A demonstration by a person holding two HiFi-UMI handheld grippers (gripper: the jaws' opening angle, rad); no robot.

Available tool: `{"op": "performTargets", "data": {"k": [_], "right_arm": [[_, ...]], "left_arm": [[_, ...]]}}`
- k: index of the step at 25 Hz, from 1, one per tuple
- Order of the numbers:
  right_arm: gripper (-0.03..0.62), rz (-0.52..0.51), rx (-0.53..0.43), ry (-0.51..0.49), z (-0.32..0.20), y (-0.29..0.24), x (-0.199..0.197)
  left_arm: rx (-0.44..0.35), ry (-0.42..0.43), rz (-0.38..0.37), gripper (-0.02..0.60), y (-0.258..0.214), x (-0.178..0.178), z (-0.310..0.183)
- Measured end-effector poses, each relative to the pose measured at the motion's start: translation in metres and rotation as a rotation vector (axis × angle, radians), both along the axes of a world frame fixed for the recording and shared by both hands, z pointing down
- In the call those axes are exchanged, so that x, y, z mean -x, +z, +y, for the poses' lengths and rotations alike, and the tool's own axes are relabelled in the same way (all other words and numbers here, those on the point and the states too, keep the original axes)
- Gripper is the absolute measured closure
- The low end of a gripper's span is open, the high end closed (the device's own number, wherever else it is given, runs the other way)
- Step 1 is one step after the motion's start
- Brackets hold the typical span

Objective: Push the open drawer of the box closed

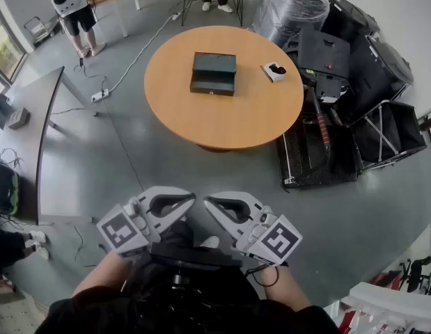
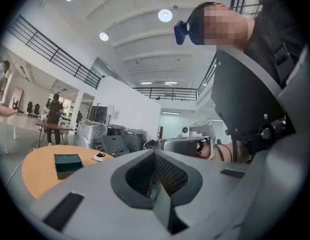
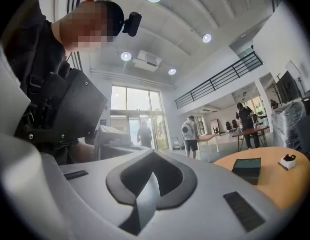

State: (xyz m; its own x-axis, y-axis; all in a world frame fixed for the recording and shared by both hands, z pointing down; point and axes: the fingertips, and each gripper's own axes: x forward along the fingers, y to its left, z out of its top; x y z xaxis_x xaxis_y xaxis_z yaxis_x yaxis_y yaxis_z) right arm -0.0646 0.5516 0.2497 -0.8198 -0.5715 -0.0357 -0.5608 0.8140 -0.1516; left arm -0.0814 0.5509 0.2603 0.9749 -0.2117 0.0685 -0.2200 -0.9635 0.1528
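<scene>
A person's 2 handheld tools sit close in front of their body, tips angled in toward each other and nearly meeting. The left gripper (image 1: 188, 200) is clenched, its 2 jaws pressed together with nothing between them, only the hollow of the dark pads showing. The right gripper (image 1: 210, 202) is clenched in the same way and is also empty. Each carries a cube with black square markers at its rear end, nearest the person. Both tools are held level above the grey floor (image 1: 131, 165), touching nothing. Well ahead of the tips, across a stretch of bare floor, stands a round wooden table (image 1: 257, 117). On it, far out of reach of either tool, lies the dark green box (image 1: 214, 62), with its drawer (image 1: 212, 85) pulled out on the side that faces the grippers. In the left gripper view the box sits off to the left of the closed jaws; in the right gripper view it sits off to the right of them. A small white item (image 1: 273, 70) with a black part lies on the table, just beyond the box on the right gripper's side. Farther out on that side are black cases (image 1: 326, 61) beside the table. On the left gripper's side a white power strip (image 1: 99, 96) lies on the floor, and far beyond it stands a person with a backpack (image 1: 70, 2).
</scene>
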Motion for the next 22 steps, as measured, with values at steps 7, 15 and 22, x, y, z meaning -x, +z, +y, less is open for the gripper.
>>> {"op": "performTargets", "data": {"k": [7, 15, 22], "right_arm": [[0.589, 0.015, 0.016, 0.019, -0.069, 0.003, 0.026], [0.589, 0.039, 0.031, 0.062, -0.150, 0.003, 0.070], [0.589, 0.056, 0.050, 0.093, -0.202, 0.007, 0.115]], "left_arm": [[-0.033, 0.031, -0.017, 0.568, 0.002, 0.024, -0.068], [-0.040, 0.057, 0.006, 0.568, 0.001, 0.070, -0.148], [-0.034, 0.066, 0.026, 0.568, 0.003, 0.121, -0.199]]}}
